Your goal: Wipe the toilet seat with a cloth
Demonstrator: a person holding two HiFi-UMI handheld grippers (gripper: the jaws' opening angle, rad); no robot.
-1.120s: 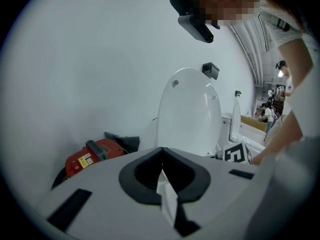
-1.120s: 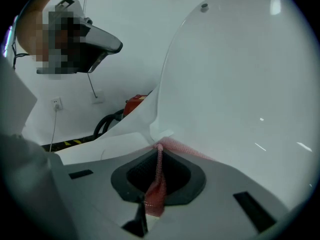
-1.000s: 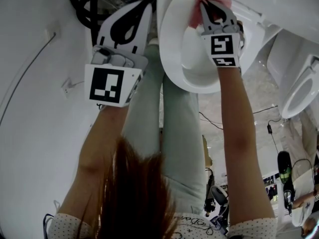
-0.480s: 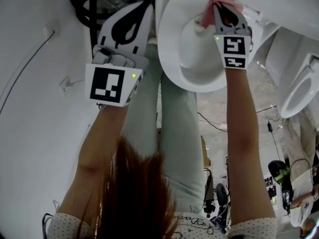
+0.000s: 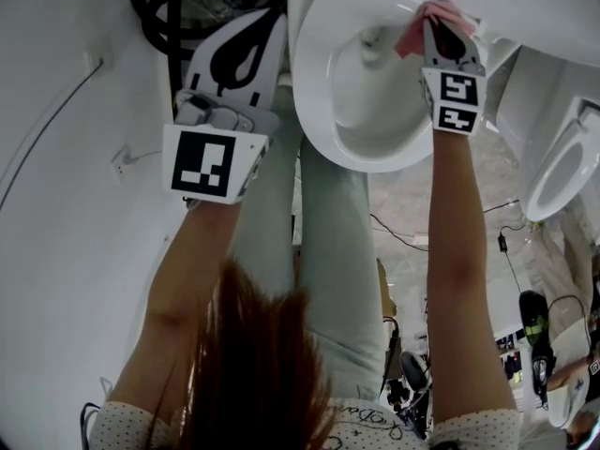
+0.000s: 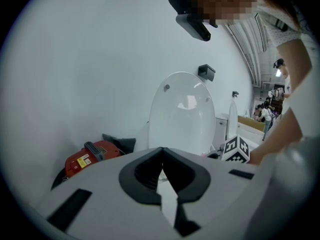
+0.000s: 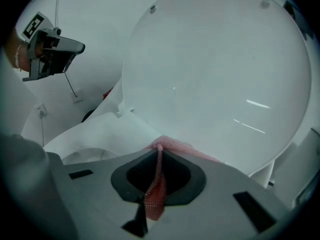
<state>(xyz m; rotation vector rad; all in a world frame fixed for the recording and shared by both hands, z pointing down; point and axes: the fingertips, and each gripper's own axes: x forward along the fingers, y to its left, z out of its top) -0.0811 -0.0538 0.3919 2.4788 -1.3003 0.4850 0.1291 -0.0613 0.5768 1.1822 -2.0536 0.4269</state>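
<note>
A white toilet with its seat rim [image 5: 314, 73] fills the top of the head view, and its raised lid [image 7: 220, 69] stands behind. My right gripper [image 5: 441, 22] is shut on a pink cloth [image 5: 424, 24], which it presses on the far right part of the seat near the lid hinge. In the right gripper view the pink cloth [image 7: 170, 146] bunches ahead of the jaws and a strip runs back between them. My left gripper [image 5: 251, 36] hangs left of the bowl, shut, with nothing between its jaws. From the left gripper view I see the lid [image 6: 182, 111] ahead.
A white wall [image 5: 56, 204] runs along the left. A red device [image 6: 87, 156] and black cables [image 5: 159, 7] lie on the floor left of the toilet. A second white toilet [image 5: 562, 162] stands at the right. The person's legs [image 5: 319, 251] stand in front of the bowl.
My right gripper has slid with the pink cloth along the back of the seat, from the middle to the right. The left gripper has stayed in place.
</note>
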